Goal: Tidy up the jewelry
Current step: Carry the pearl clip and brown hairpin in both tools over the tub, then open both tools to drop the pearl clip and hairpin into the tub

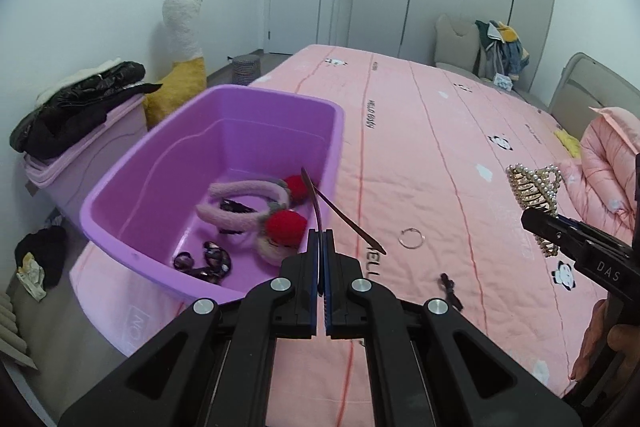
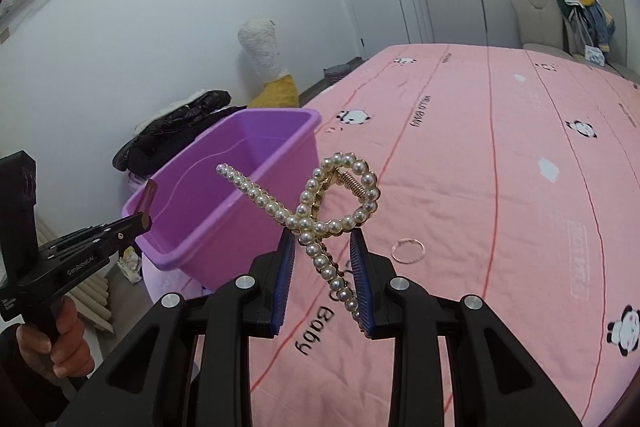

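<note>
Carrying both picks toward the purple bin (image 1: 120,195): left gripper (image 1: 323,239) clenched on thin dark hairband (image 1: 320,201), right gripper (image 2: 324,247) grasping pearl claw clip (image 2: 332,203) (ring (image 1: 412,238) remains on bed (image 1: 440,131)). Next: position over bin, release.
</note>
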`<control>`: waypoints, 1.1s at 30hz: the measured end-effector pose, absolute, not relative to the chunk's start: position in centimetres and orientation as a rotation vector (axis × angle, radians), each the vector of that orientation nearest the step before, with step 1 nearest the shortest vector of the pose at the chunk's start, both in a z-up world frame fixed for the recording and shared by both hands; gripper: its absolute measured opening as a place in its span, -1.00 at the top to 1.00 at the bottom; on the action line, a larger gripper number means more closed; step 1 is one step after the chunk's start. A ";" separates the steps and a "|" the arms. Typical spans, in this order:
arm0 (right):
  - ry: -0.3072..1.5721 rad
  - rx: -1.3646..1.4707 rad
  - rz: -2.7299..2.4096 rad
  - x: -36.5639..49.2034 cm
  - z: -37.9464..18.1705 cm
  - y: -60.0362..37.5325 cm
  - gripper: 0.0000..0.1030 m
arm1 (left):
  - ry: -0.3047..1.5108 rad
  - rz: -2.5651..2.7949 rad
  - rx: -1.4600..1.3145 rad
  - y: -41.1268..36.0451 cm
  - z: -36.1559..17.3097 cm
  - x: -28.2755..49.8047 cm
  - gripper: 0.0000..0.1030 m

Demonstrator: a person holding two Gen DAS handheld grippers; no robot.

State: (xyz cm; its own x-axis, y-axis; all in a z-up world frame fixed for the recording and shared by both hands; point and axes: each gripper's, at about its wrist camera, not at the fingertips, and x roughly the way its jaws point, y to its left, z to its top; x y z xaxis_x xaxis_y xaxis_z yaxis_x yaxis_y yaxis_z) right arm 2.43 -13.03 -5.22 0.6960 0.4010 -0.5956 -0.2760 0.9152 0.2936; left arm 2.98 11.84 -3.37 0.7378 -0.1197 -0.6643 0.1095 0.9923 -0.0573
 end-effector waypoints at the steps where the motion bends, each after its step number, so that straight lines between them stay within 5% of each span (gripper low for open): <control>1: 0.702 0.181 0.401 3.0 -4.7 -12.0 0.47 | 0.728 -0.109 -0.014 12.7 -3.1 3.3 0.96; 9: 0.758 0.094 0.545 10.1 -2.5 -1.3 0.47 | 0.758 0.027 -0.023 19.2 -2.0 7.4 0.95; 27: 1.059 -0.096 0.532 21.7 -8.9 10.7 0.43 | 1.008 0.134 -0.058 23.6 -8.4 15.0 0.90; 29: 1.063 -0.096 0.515 22.2 -9.0 11.0 -0.17 | 1.032 0.139 -0.062 23.8 -8.8 15.3 0.62; 31: 1.015 -0.079 0.499 21.9 -8.6 10.6 -0.20 | 1.020 0.155 -0.051 23.9 -8.7 15.1 -0.39; 33: 1.000 -0.084 0.491 21.8 -8.3 10.4 -0.20 | 0.974 0.191 -0.017 23.6 -8.4 14.6 -0.57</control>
